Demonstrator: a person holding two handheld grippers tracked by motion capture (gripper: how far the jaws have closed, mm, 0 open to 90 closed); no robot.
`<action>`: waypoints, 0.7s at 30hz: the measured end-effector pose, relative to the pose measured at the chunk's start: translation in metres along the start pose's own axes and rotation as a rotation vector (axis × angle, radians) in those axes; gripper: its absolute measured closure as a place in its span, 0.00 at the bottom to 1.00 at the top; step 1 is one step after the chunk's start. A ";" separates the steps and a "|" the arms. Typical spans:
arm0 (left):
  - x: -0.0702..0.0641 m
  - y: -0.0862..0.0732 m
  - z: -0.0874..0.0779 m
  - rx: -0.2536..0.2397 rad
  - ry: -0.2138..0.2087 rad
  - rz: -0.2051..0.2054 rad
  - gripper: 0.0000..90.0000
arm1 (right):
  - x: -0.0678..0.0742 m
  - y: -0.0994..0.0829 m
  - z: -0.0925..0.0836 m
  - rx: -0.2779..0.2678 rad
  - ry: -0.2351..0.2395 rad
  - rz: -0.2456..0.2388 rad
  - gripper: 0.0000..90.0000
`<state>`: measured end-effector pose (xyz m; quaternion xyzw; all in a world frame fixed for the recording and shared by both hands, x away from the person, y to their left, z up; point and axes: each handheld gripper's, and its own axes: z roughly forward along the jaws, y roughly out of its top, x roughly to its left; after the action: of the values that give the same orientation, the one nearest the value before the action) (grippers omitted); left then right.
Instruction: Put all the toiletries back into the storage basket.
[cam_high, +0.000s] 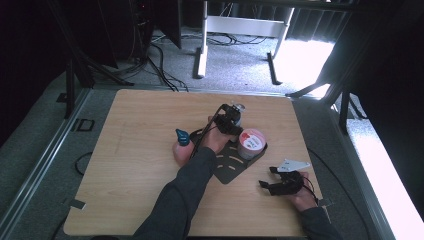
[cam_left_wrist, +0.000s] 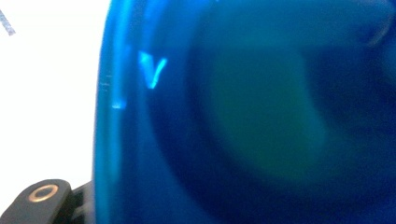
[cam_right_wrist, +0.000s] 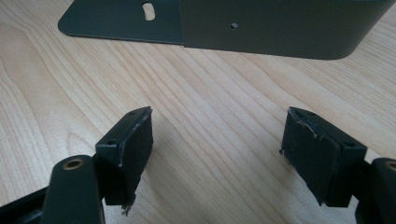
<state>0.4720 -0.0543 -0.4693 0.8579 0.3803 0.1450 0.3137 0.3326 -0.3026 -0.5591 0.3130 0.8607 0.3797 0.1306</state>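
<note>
So the wooden tabletop (cam_high: 140, 165) took up most of the high view, sitting on grey carpet with cables trailing behind it. On it lay a dark metal plate (cam_high: 231, 167) with curved slots, and a round tub with a red and white lid (cam_high: 250, 143) stood on the plate's far right end. The person's left forearm reached across the near part of that plate. The left hand-held gripper (cam_high: 230, 120) was just beyond the tub, up against something small with a silvery top (cam_high: 238, 107). In the left gripper view a blurry blue see-through thing (cam_left_wrist: 243, 116) sat right against the lens; its jaws looked about halfway closed, but couldn't tell if they actually squeezed it. The right hand-held gripper (cam_high: 272, 182) rested low over the tabletop near the plate's near right edge, jaws spread wide with only bare wood between the pads (cam_right_wrist: 135, 149). A small teal piece (cam_high: 182, 136) stood left of the left wrist.
</note>
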 end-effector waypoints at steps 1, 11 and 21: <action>0.000 0.000 0.001 0.000 -0.002 -0.001 0.61 | 0.000 0.000 0.000 0.000 0.000 0.000 0.27; -0.003 0.003 0.005 0.023 -0.015 0.020 0.61 | 0.000 0.000 0.000 0.000 0.002 0.001 0.27; -0.002 0.005 0.006 0.034 -0.017 0.028 0.61 | 0.000 0.000 0.000 0.000 0.003 0.002 0.27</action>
<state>0.4761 -0.0607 -0.4704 0.8696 0.3678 0.1355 0.3001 0.3326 -0.3027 -0.5591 0.3133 0.8605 0.3804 0.1291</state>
